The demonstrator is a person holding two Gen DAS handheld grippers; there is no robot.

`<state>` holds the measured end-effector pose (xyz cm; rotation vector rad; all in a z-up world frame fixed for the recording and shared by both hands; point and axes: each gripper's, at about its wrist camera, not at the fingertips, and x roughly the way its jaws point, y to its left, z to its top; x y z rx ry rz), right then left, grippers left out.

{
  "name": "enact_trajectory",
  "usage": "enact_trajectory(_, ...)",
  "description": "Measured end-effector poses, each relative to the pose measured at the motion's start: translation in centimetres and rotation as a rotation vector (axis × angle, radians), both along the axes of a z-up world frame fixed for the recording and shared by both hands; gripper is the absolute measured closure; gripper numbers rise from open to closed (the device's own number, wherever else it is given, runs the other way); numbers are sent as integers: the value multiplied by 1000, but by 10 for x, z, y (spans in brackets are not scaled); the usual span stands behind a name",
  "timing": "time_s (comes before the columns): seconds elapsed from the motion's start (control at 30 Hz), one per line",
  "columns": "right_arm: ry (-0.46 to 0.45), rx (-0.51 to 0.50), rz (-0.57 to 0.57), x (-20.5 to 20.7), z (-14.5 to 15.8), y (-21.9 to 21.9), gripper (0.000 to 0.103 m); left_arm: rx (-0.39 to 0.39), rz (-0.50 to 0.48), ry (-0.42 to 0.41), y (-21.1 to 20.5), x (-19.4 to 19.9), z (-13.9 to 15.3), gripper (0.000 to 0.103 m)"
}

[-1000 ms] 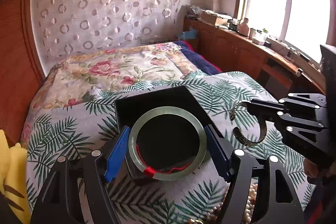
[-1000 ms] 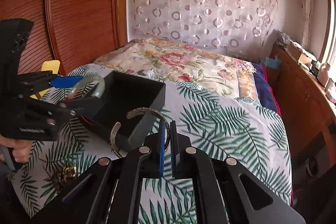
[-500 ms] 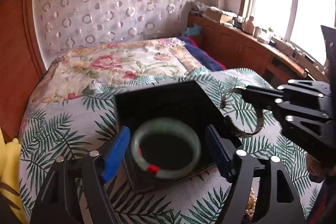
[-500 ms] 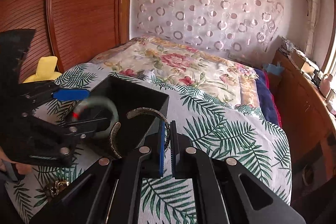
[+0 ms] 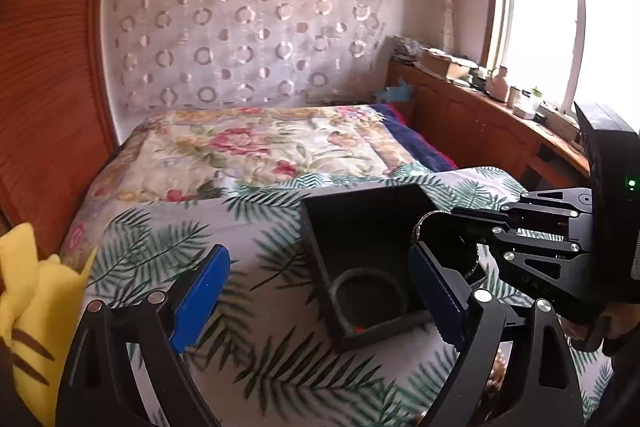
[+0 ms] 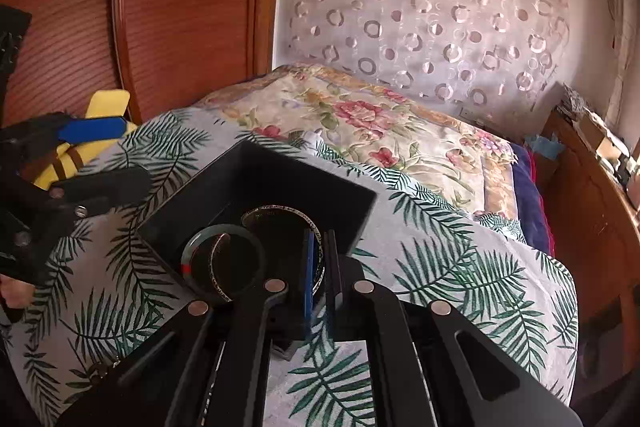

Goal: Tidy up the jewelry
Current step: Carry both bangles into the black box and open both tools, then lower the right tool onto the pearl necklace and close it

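Left gripper (image 5: 320, 283), jaws just widened, holds nothing; right gripper (image 6: 318, 267) clamps the metal cuff (image 6: 280, 213) over the black box (image 6: 256, 171), lower centre, jade bangle (image 6: 192, 247) inside.

A box (image 6: 256, 183) is sitting on the bed (image 6: 460, 267), a bangle (image 6: 192, 247) is lying flat inside it, the right gripper (image 6: 318, 267) is holding a cuff bracelet (image 6: 280, 213) over the box's opening, and the left gripper (image 5: 320, 291) is hovering to the box's left.

The cuff (image 6: 280, 247) is half hidden by the right gripper (image 6: 318, 267) — beads (image 5: 496, 371) near the frame's bottom edge blur.
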<state>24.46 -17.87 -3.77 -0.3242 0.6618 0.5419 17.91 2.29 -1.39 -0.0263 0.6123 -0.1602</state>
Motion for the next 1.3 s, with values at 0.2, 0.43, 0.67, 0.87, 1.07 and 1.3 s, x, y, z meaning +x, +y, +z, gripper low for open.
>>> enact_trajectory(0.2,-7,-50,20,-2,-7,14,97,15,13,-9,3,-23,-10,8)
enact_trajectory(0.43,-1,-88,55,-7,-15,26,92,24,-14,13,1,-46,-24,8)
enact_trajectory(0.67,-6,-27,53,-20,-4,12,92,20,-43,47,-6,-69,-36,8)
enact_trajectory(0.87,-18,49,54,-64,10,-22,91,23,-70,88,-12,-90,-45,8)
enact_trajectory(1.07,8,97,32,-102,2,-55,91,30,-80,112,-18,-106,-52,8)
enact_trajectory(1.3,74,107,16,-127,-22,-79,74,24,-81,126,-20,-117,-56,8)
